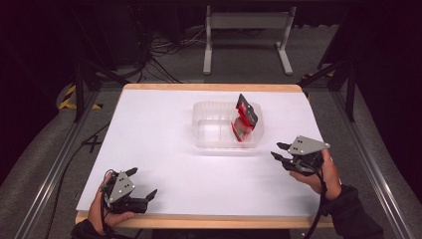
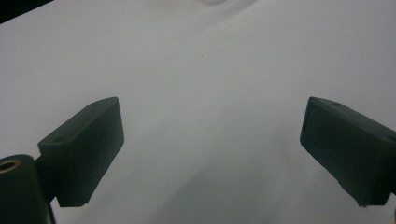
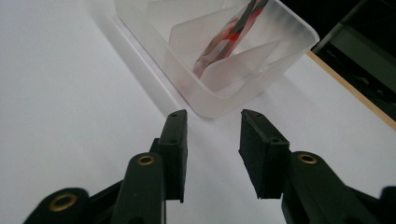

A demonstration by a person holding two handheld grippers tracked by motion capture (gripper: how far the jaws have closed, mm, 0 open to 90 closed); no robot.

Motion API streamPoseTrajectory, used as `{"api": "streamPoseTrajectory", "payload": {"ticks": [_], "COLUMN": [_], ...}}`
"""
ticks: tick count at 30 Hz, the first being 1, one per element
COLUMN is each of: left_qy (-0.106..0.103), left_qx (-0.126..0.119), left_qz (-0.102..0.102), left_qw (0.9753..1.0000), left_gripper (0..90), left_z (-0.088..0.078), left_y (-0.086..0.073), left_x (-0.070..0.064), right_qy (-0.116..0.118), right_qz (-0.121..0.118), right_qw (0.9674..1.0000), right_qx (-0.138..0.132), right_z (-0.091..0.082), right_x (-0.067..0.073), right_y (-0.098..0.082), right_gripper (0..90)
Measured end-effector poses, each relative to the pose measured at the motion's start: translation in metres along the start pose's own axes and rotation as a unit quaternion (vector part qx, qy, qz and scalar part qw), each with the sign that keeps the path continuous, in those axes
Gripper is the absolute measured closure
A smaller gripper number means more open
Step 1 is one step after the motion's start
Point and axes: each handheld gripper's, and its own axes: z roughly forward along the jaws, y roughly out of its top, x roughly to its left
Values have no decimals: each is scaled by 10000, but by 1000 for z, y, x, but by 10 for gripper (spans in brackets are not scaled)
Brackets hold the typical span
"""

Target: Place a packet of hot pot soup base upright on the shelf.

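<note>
A clear plastic divided container (image 1: pixel 209 133) sits on the white table, right of centre. A red and black packet (image 1: pixel 244 120) stands tilted in its right compartment, its top above the rim. In the right gripper view the container (image 3: pixel 224 100) lies just beyond the jaws, with the packet (image 3: pixel 231 35) inside. My right gripper (image 1: pixel 279 150) is open, to the right of the container's near corner, holding nothing. My left gripper (image 1: pixel 142 183) rests open at the near left corner of the table, jaws wide apart over bare white surface (image 2: pixel 210 116).
The white table top (image 1: pixel 159 144) has a wooden edge (image 1: pixel 199 220). Behind the table a white metal stand (image 1: pixel 246 37) and cables lie on the grey floor. Metal rails run along both sides.
</note>
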Motion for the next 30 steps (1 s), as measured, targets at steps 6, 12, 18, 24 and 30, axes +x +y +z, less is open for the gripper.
{"api": "streamPoseTrajectory", "payload": {"ticks": [6,12,18,24,30], "left_qy": [-13,-6,16,40,15], "left_qx": [17,25,22,60,73], "left_qz": [26,22,15,-14,11], "left_qw": [10000,10000,10000,10000,10000], "left_gripper": [70,70,70,70,70], "left_z": [0,1,1,2,2], "left_y": [0,1,1,1,2], "left_x": [-1,-1,1,0,0], "right_qy": [68,76,-14,-92,-455], "right_qz": [158,261,455,721,1104], "right_qw": [9998,9996,9990,9972,9913], "right_qx": [-40,-98,-42,-166,-558], "right_z": [-5,-12,-20,-28,-45], "right_x": [1,1,-1,-3,-3], "right_y": [-16,-36,-56,-85,-113], "right_gripper": [524,443,362,284,193]}}
